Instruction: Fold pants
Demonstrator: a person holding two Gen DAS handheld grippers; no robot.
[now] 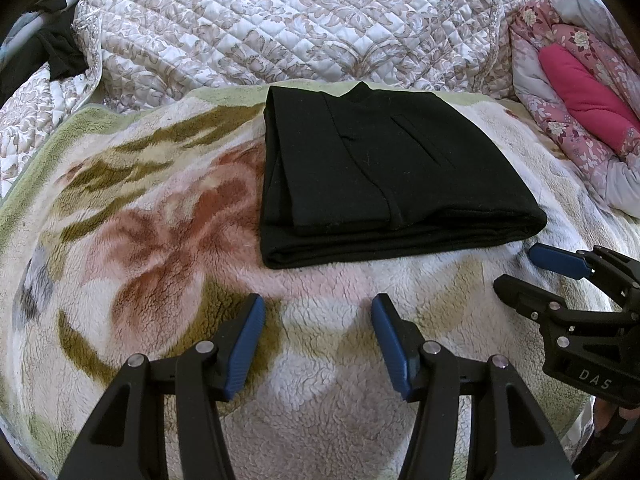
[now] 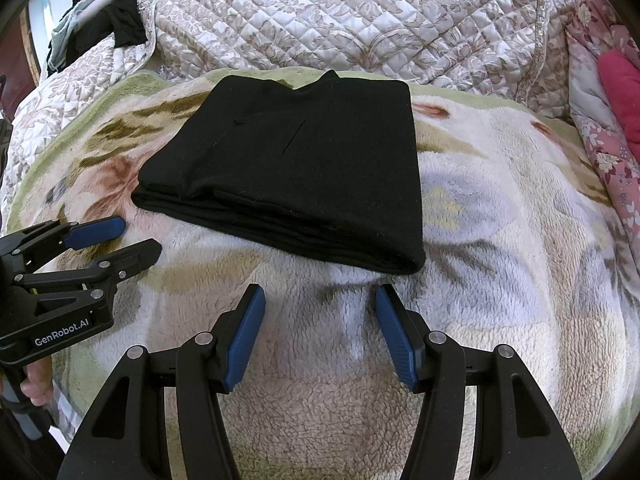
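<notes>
The black pants (image 1: pixel 384 168) lie folded into a flat, layered rectangle on a fleecy floral blanket (image 1: pixel 140 220); they also show in the right wrist view (image 2: pixel 292 176). My left gripper (image 1: pixel 318 308) is open and empty, a little short of the bundle's near edge. It shows at the left of the right wrist view (image 2: pixel 132 238), also open. My right gripper (image 2: pixel 320 298) is open and empty, just short of the bundle's near right corner. It shows at the right of the left wrist view (image 1: pixel 516 266).
A quilted patterned bedspread (image 1: pixel 280 20) is bunched behind the blanket. A pink floral quilt with a magenta lining (image 1: pixel 580 92) lies at the right. Dark clothes (image 1: pixel 52 48) hang at the far left.
</notes>
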